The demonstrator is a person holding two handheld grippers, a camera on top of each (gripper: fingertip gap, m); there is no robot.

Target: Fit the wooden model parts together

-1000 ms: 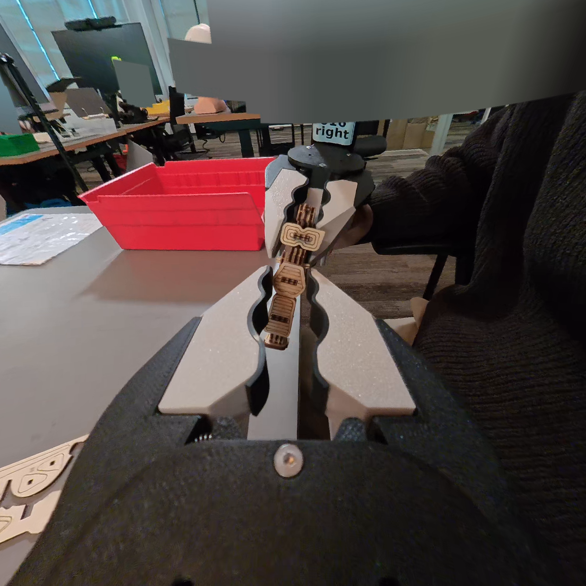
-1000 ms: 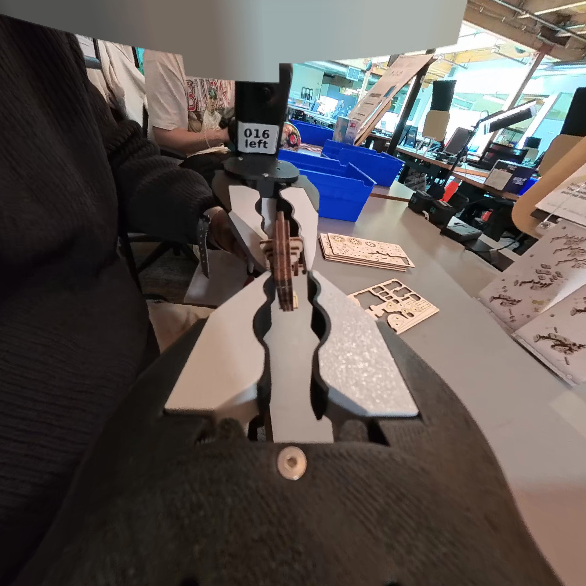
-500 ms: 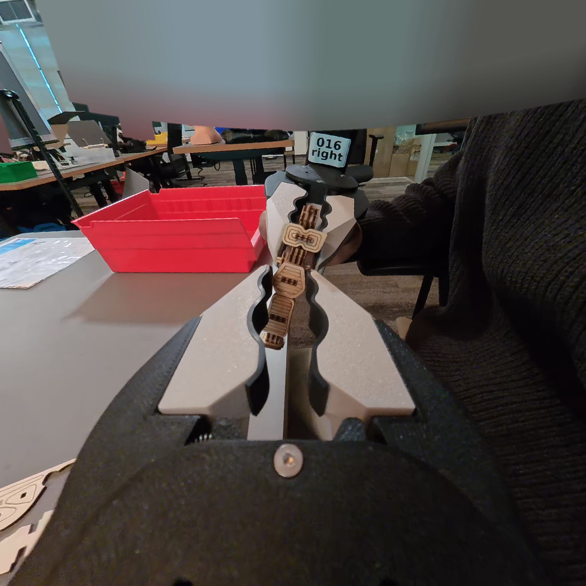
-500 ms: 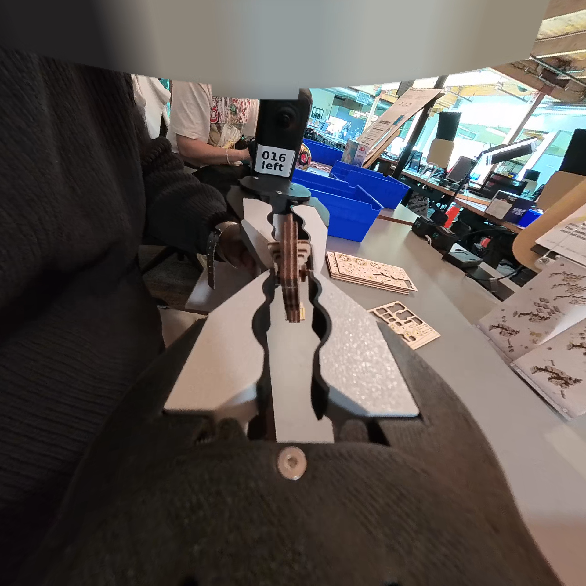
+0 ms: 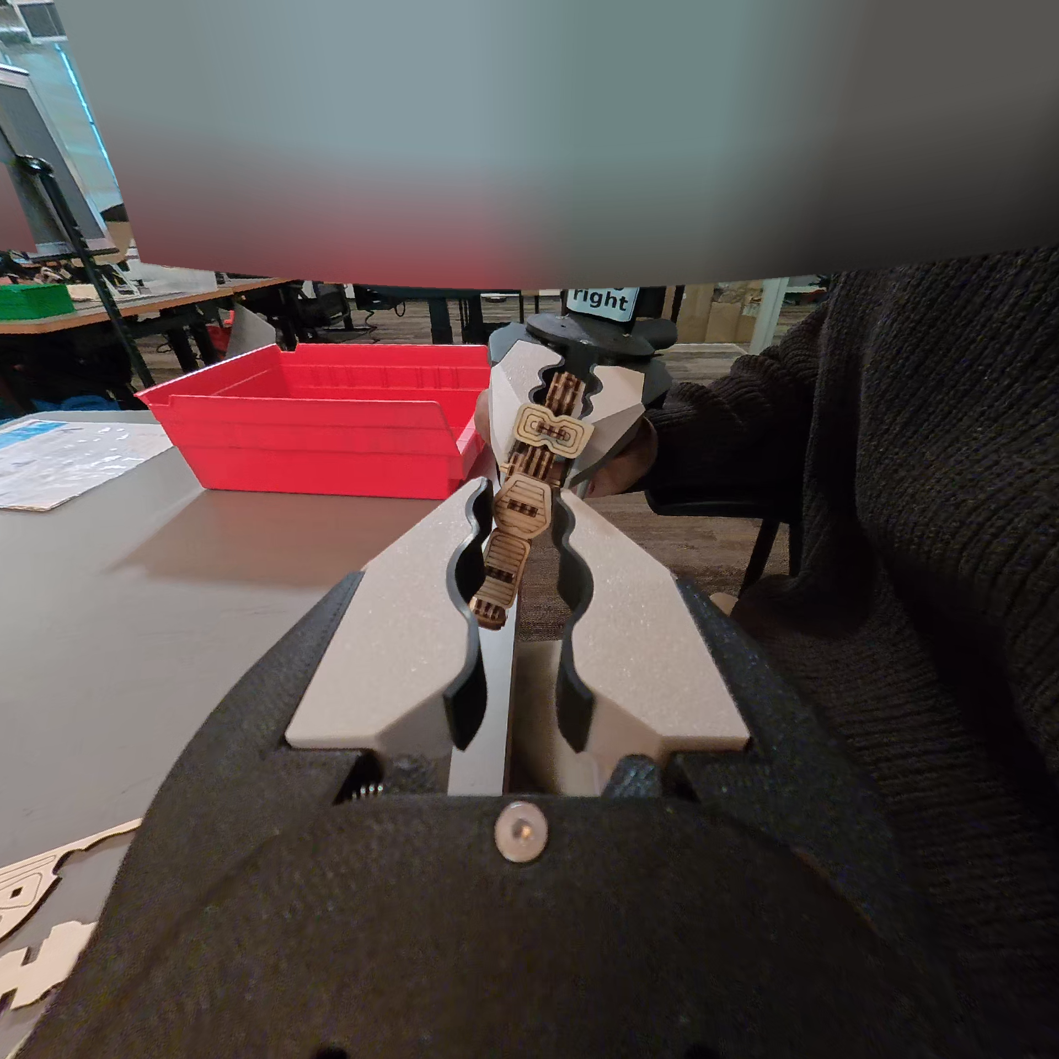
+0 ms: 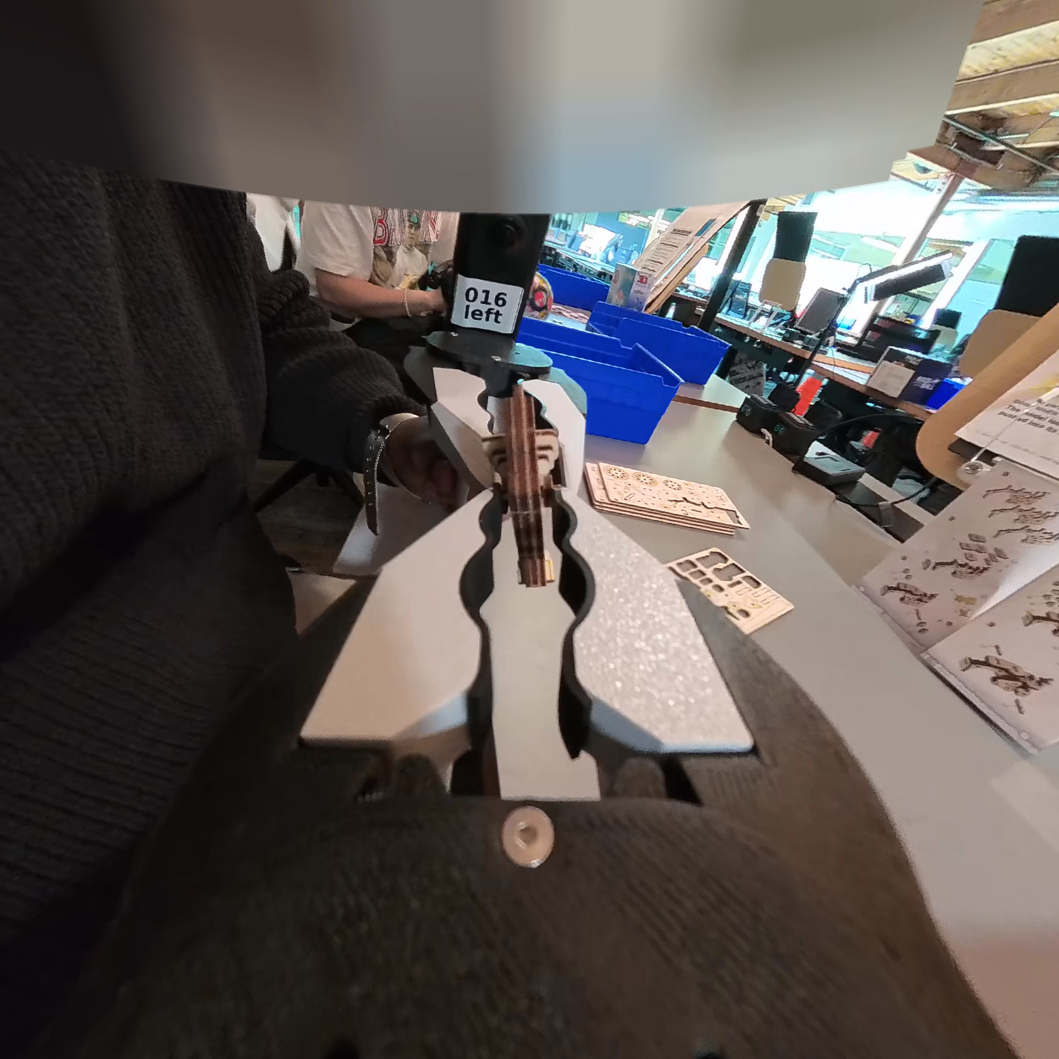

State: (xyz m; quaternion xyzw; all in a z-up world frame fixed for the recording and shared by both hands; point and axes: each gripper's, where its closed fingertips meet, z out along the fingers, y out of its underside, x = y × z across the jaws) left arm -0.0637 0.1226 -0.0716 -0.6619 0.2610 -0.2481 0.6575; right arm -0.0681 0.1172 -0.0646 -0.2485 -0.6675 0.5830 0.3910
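The thin, light, probably brittle wooden model assembly [image 5: 518, 510] is held in mid-air to the right of the red bin [image 5: 321, 418], pinched at 2 ends by the left gripper [image 5: 518, 498] and right gripper [image 6: 524, 493], best gripped across its flat faces.

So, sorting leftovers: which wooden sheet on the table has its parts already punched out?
The single sheet nearest the right gripper; the stack behind looks uncut.

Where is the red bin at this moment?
In the left wrist view, the red bin stands on the grey table, left of the right gripper and the wooden model.
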